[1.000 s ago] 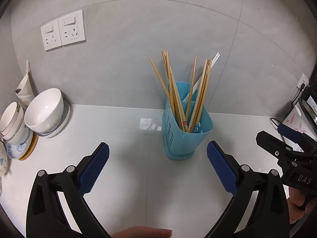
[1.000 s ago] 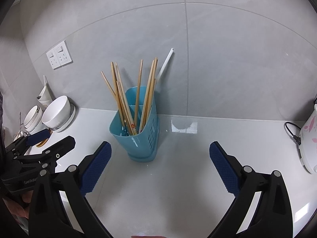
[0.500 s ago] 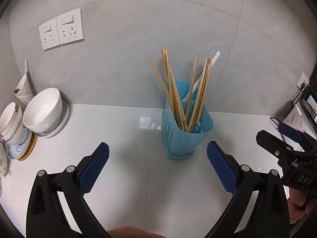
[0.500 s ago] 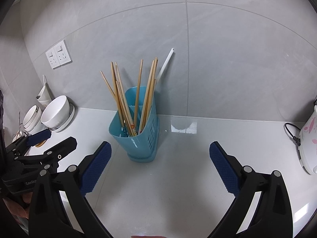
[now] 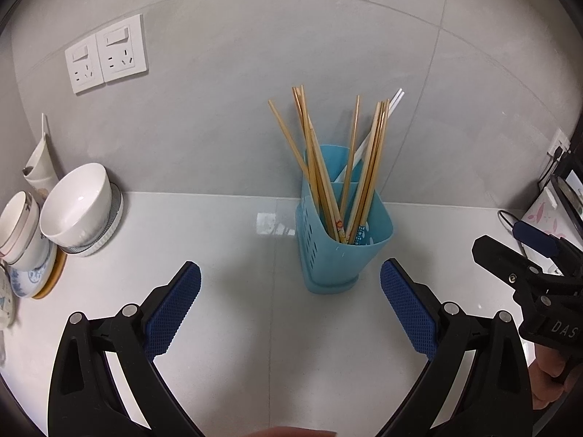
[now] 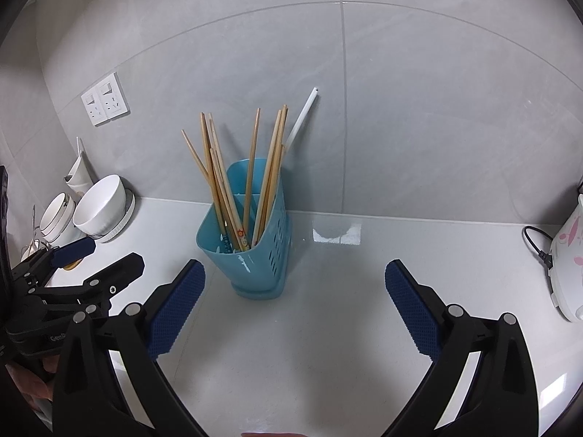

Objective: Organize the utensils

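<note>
A blue plastic utensil holder [image 5: 339,255] stands upright on the white counter near the wall; it also shows in the right wrist view [image 6: 255,255]. Several wooden chopsticks [image 5: 320,167] and a white pair [image 5: 379,123] stand in it, leaning apart; the right wrist view shows the wooden ones [image 6: 233,182] too. My left gripper [image 5: 290,291] is open and empty, short of the holder. My right gripper [image 6: 295,291] is open and empty, the holder ahead on its left side. Each gripper shows at the edge of the other's view.
Stacked white bowls [image 5: 78,211] and cups [image 5: 18,229] stand at the left by the wall, also in the right wrist view [image 6: 100,205]. A white appliance with a black cord [image 6: 568,255] stands at the right. Wall sockets [image 5: 107,58] are above the counter.
Both grippers stay open. The left wrist view has shifted slightly, the holder and bowls sitting a little to the right and lower; the right wrist view is almost unchanged.
</note>
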